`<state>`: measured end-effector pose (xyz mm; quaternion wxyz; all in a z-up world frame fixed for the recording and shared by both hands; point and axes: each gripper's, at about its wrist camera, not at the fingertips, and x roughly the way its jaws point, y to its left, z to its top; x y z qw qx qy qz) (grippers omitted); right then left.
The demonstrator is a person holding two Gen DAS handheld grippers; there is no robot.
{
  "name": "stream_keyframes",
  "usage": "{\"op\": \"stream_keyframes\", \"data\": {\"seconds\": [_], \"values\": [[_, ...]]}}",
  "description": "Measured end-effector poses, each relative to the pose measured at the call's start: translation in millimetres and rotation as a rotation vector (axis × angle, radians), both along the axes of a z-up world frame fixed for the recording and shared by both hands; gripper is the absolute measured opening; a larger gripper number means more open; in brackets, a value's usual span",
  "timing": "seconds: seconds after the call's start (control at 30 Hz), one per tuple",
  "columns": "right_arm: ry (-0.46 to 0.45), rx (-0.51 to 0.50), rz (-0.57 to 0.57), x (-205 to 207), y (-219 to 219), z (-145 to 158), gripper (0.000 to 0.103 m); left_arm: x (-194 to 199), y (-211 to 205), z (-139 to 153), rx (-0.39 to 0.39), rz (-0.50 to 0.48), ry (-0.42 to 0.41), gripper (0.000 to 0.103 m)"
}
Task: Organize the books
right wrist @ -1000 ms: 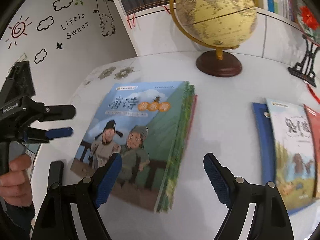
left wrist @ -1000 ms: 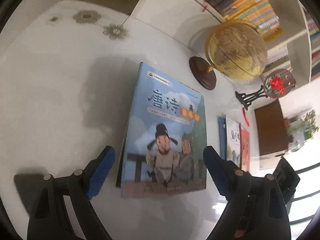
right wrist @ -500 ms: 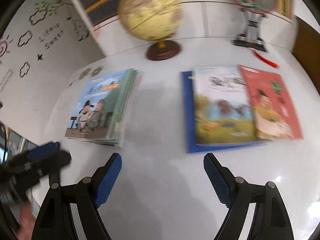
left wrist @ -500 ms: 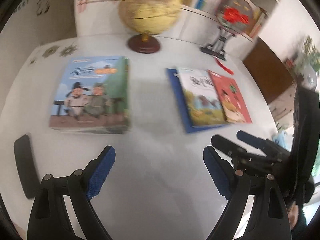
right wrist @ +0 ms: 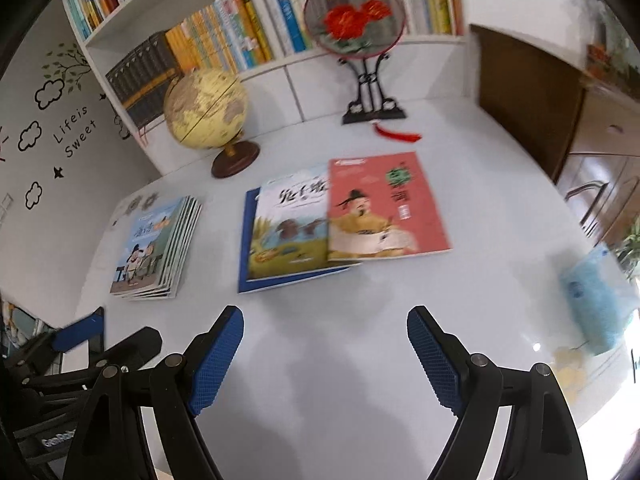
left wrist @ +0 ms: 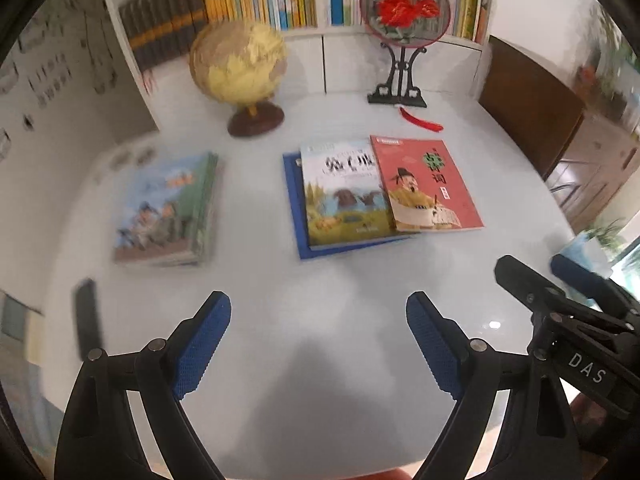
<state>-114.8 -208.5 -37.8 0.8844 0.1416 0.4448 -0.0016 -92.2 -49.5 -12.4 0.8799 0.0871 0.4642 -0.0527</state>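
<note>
On the white table (left wrist: 320, 360) a neat stack of books (left wrist: 168, 208) with a blue cartoon cover lies at the left. Right of it three books overlap: a blue book (left wrist: 294, 200) at the bottom, a landscape picture book (left wrist: 344, 192) on it, and a red book (left wrist: 428, 184) lapping over the right edge. The right wrist view shows the same stack (right wrist: 156, 244), picture book (right wrist: 288, 228) and red book (right wrist: 384, 204). My left gripper (left wrist: 318, 308) and right gripper (right wrist: 325, 316) both hover open and empty above bare table, short of the overlapping books.
A globe (left wrist: 238, 68) and a round embroidered fan on a black stand (left wrist: 404, 12) stand at the table's back, before a full bookshelf (right wrist: 240, 36). A red tassel (left wrist: 420, 120) lies near the stand. A dark flat object (left wrist: 86, 320) lies far left, a blue packet (right wrist: 596, 296) far right.
Both grippers have drawn back and upward from the blue-covered stack and swung right. The three overlapping books now sit mid-view. Both stay open and empty.
</note>
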Motion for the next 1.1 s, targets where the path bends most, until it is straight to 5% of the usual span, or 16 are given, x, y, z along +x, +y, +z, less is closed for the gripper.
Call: {"op": "stream_keyframes", "data": {"seconds": [0.3,0.83,1.1], "values": [[-0.022,0.008,-0.042,5.9,-34.5,15.2,0.083,21.3,-29.6,28.1,-0.01,-0.019,-0.031,0.088],[-0.01,-0.079,-0.047,114.9,-35.3,26.8,0.083,126.1,-17.5,54.0,-0.123,-0.035,-0.048,0.088],[-0.021,-0.1,-0.073,135.4,-41.9,42.2,0.083,154.0,-22.5,70.1,-0.135,-0.057,-0.075,0.088]]}}
